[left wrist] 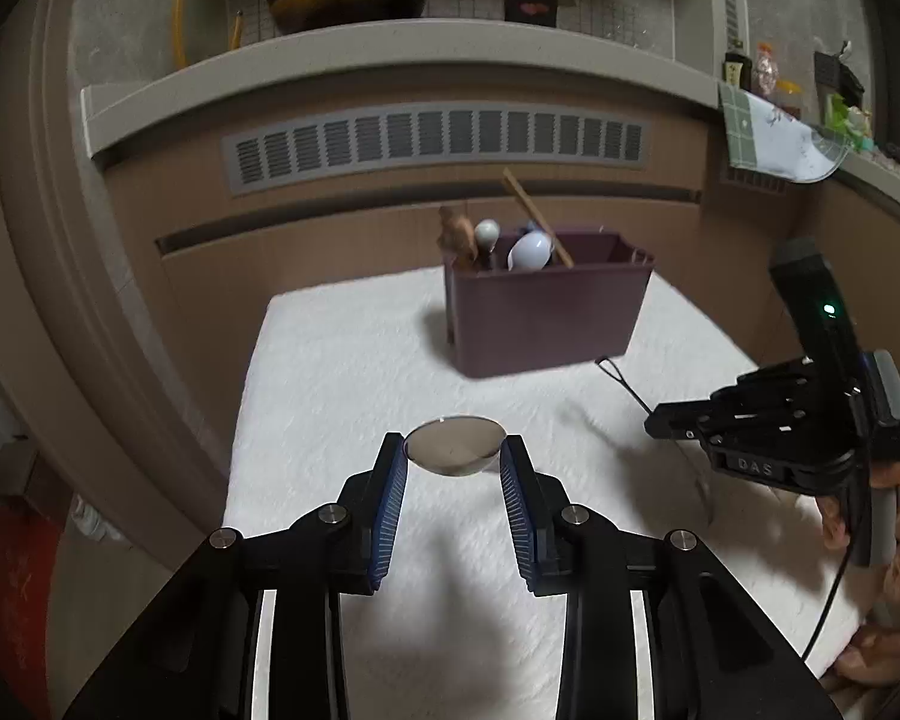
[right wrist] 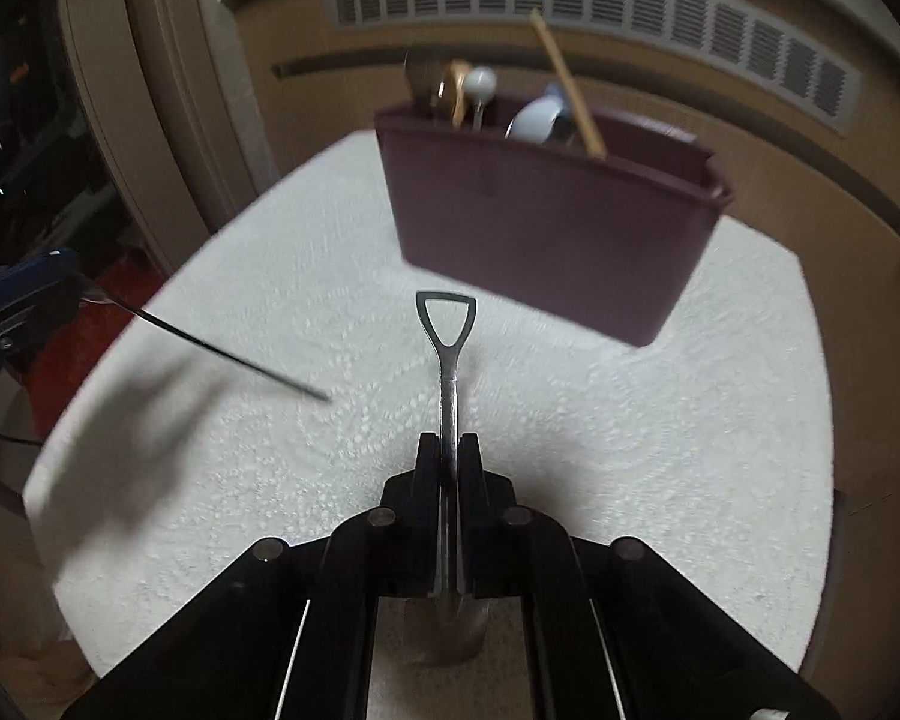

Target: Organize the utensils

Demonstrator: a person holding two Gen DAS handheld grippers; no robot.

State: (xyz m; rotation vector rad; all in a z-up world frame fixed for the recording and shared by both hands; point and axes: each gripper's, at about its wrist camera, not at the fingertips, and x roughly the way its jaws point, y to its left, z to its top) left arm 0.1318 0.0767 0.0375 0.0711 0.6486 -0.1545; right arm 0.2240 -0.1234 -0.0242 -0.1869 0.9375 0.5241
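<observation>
Looking through the left wrist view, I read "DAS" moulded on the black body of my right gripper (left wrist: 651, 423), far right over the counter (left wrist: 342, 372), which wears a nubbly white towel. My left gripper (left wrist: 453, 453) has its blue ribbed fingers (left wrist: 390, 498) pinching the rounded bowl of a polished steel spoon (left wrist: 455, 447) by its edges, lifted above the towel. Behind stands a maroon plastic caddy (left wrist: 540, 318) holding a pale blue ladle (left wrist: 531, 251), a white-knobbed utensil, a wooden piece and a slanted chopstick (left wrist: 537, 219).

Switching to the right wrist view, my black fingers (right wrist: 429, 468) are clamped tight on a shovel-shaped steel spoon (right wrist: 447, 360), its triangular loop handle pointing toward the caddy (right wrist: 546, 228). The other spoon's thin handle (right wrist: 228, 354) slants in from the left.
</observation>
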